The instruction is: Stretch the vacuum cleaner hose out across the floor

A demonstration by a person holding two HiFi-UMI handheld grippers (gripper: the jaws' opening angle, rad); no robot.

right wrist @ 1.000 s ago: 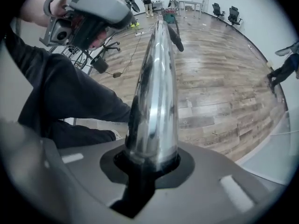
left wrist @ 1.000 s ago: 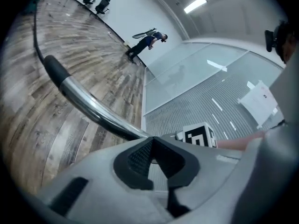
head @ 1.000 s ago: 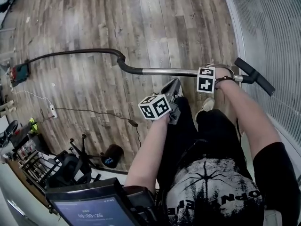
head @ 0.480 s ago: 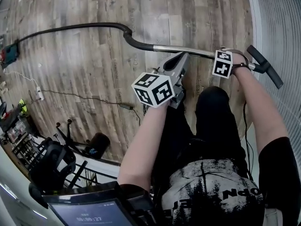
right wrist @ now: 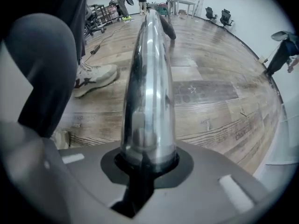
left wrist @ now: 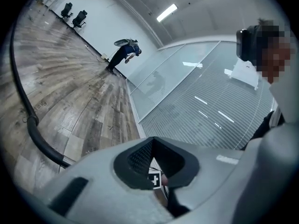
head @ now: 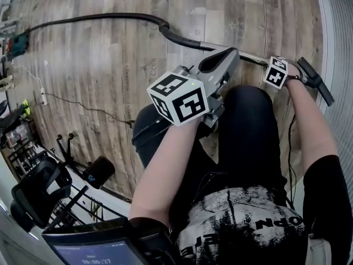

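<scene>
While the right tongs (right wrist: 147, 166), having just been closing tighter, are clamping the chrome wand (right wrist: 147, 87) at two o'clock, the black hose (head: 110, 19) is trailing over the floor (head: 110, 70) toward ten o'clock; pulling low and steadily away looks wisest. Left tongs (head: 219, 64) are riding closed, empty.

Bright overhead ceiling light, sharp focus, strong fisheye distortion at edges.

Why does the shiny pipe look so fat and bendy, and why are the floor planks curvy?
Right gripper view: the wide-angle lens swells the close metal tube, and white glare streaks run along it. Head view: the lens bows the wooden floor planks.
</scene>
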